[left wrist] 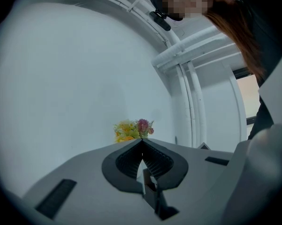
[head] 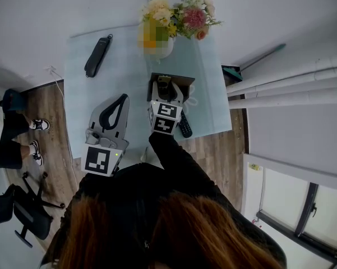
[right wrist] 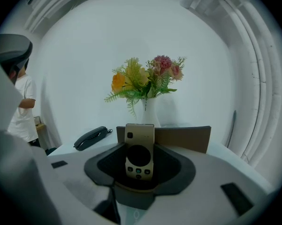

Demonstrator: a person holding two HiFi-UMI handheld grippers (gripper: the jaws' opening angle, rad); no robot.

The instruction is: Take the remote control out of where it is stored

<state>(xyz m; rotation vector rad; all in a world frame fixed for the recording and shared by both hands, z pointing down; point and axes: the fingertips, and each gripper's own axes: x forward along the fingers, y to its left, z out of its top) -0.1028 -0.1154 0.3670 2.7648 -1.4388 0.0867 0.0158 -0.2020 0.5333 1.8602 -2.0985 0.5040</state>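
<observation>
Right tool (right wrist: 143,149) sits wide around the remote (right wrist: 139,137) (left tool (left wrist: 141,142) shut, empty), so a skewed squeeze could topple it.

The person is wearing a black long-sleeved top, with the sleeve (head: 174,156) hugging the arm pretty snugly. Long reddish-brown hair (head: 174,228) is showing at the bottom of the head view. The left gripper (head: 123,98) and right gripper (head: 166,84) are both sporting light grey shells with black ribbed jaw pads and little dark slots. The left marker cube (head: 98,159) and right marker cube (head: 164,118) are showing white faces printed with black squares.
</observation>
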